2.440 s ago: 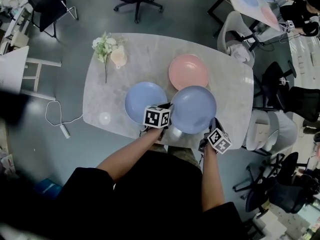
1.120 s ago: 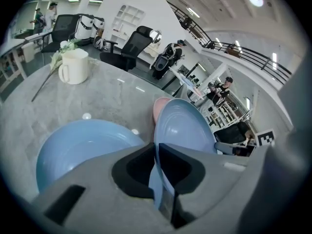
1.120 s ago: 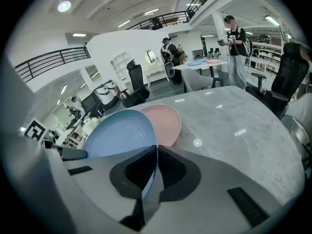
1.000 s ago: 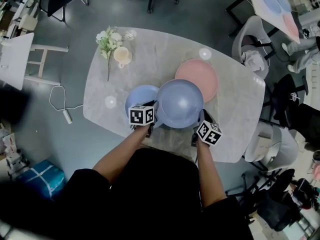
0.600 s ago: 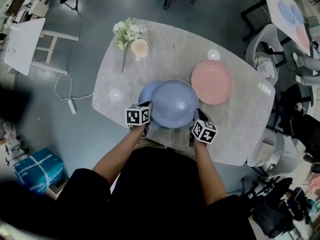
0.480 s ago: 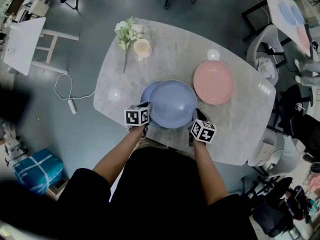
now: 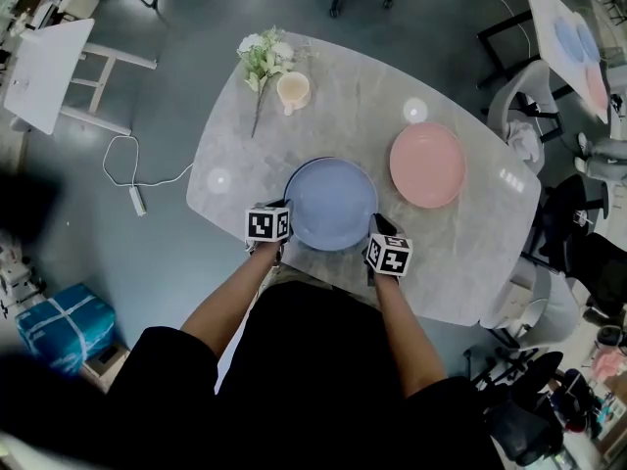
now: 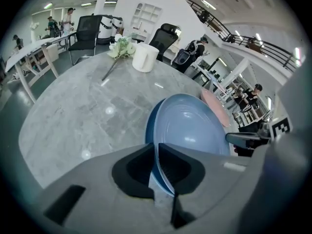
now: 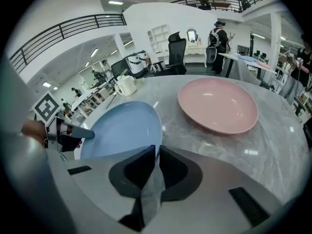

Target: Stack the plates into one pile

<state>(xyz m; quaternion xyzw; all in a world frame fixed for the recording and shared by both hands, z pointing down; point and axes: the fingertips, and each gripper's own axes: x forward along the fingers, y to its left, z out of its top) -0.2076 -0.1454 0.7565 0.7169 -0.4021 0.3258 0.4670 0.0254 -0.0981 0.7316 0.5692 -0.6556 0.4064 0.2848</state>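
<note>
I hold a light blue plate [image 7: 330, 204] by its rim from both sides. My left gripper [image 7: 279, 225] is shut on its left edge and my right gripper [image 7: 377, 238] on its right edge. The rim runs between the left jaws [image 8: 157, 147] and between the right jaws [image 9: 157, 152]. The plate sits directly over a second, darker blue plate, of which only a sliver of rim [image 8: 149, 130] shows; I cannot tell whether they touch. A pink plate [image 7: 427, 164] lies alone on the marble table [image 7: 235, 155], to the right, and is also visible in the right gripper view [image 9: 218, 105].
A cream cup [image 7: 293, 88] and a bunch of white flowers [image 7: 263, 57] stand at the table's far left. Office chairs, a white side table [image 7: 49, 62] and a cable on the floor [image 7: 137, 179] surround the table. The near table edge lies just under both grippers.
Both grippers carried the light blue plate leftward from beside the pink plate and lowered it until it covers the other blue plate.
</note>
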